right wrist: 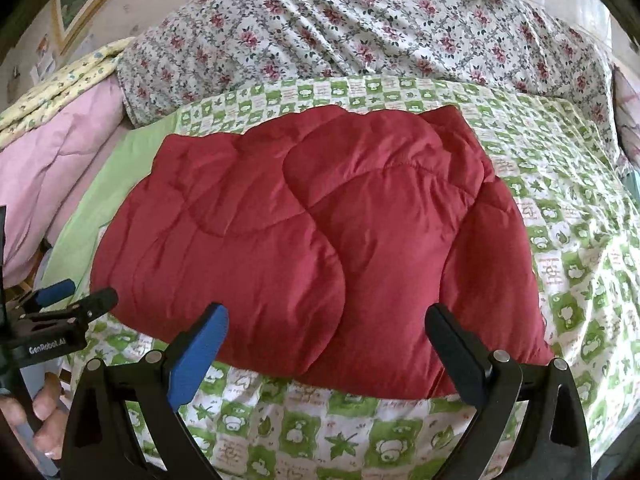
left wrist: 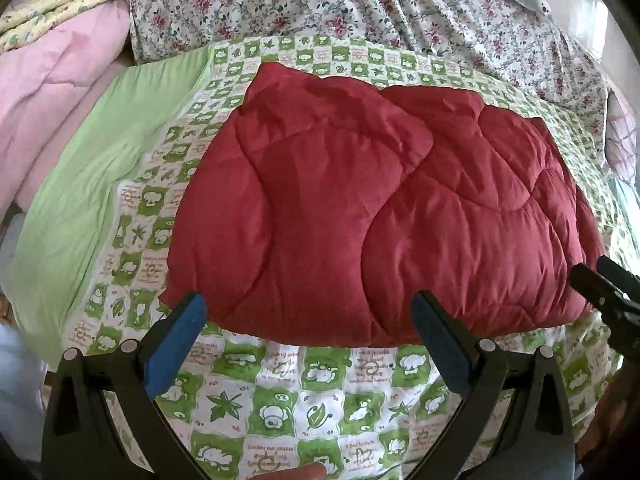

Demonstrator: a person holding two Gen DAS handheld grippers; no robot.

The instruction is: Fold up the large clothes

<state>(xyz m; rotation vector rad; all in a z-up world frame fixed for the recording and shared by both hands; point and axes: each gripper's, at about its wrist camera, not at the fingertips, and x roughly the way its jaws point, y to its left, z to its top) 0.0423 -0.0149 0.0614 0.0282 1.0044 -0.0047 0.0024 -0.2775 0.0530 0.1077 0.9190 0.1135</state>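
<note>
A red quilted padded garment (left wrist: 380,208) lies folded into a thick bundle on a green-and-white checked sheet (left wrist: 280,400). It also shows in the right wrist view (right wrist: 312,232). My left gripper (left wrist: 308,312) is open and empty, just in front of the bundle's near edge. My right gripper (right wrist: 326,320) is open and empty, also at the near edge. The right gripper shows at the right edge of the left wrist view (left wrist: 604,280). The left gripper shows at the left of the right wrist view (right wrist: 76,296).
A floral sheet (left wrist: 360,8) covers the bed behind the bundle. Pink bedding (left wrist: 48,92) and a plain green cloth (left wrist: 100,168) lie to the left. The checked sheet (right wrist: 320,432) spreads in front and to the right.
</note>
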